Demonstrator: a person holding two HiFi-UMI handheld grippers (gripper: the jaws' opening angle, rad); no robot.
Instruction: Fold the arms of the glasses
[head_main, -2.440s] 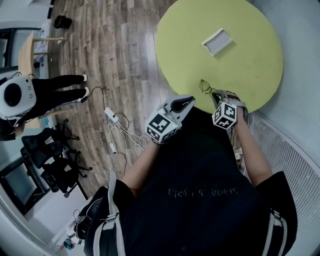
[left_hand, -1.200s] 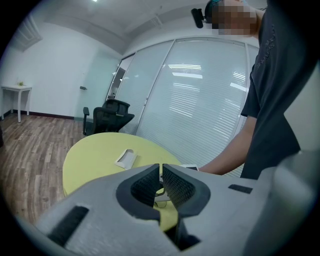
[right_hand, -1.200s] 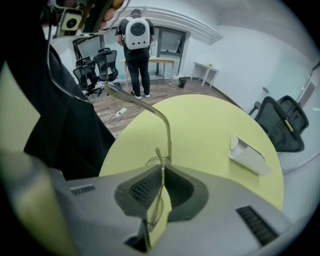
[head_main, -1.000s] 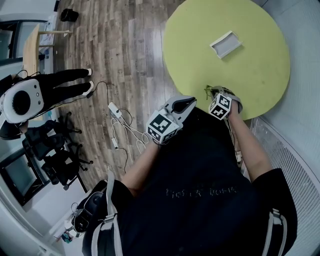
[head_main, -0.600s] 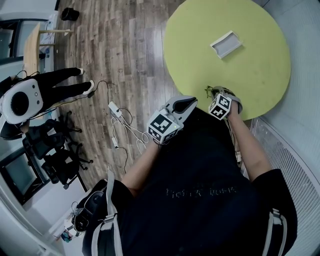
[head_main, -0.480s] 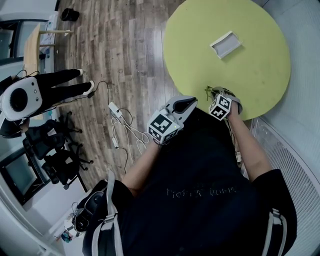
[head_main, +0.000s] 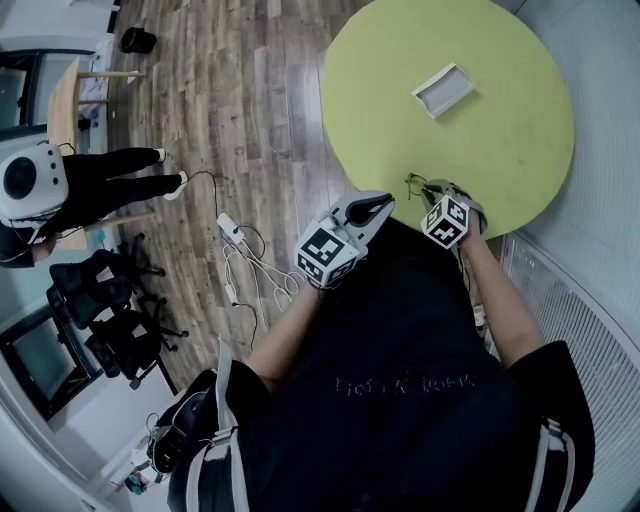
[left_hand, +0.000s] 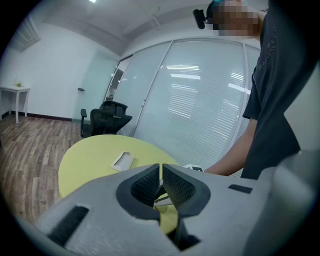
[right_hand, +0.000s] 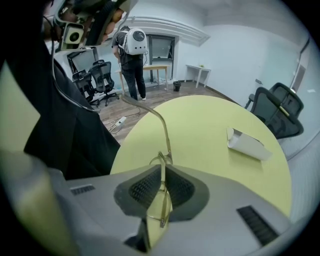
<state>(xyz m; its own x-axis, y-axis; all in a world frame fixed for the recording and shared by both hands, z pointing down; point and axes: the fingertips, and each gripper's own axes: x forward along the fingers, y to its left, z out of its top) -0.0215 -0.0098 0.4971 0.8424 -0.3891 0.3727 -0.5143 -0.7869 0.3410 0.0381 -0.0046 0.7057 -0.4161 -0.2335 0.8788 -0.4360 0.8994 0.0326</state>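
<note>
My left gripper (left_hand: 161, 175) hung just off the table's near edge, jaws pressed together on nothing. My right gripper (right_hand: 162, 172) was clamped on the glasses (right_hand: 161, 202) at the near rim of the round yellow-green table (head_main: 500, 140), pinching the thin metal frame. One arm (right_hand: 164, 131) stood straight out, unfolded, pointing away from me. I judged the folding had barely begun: the left would need to open, reach that arm and swing it in against the frame. Farther on lay a white tray (head_main: 440, 87).
</note>
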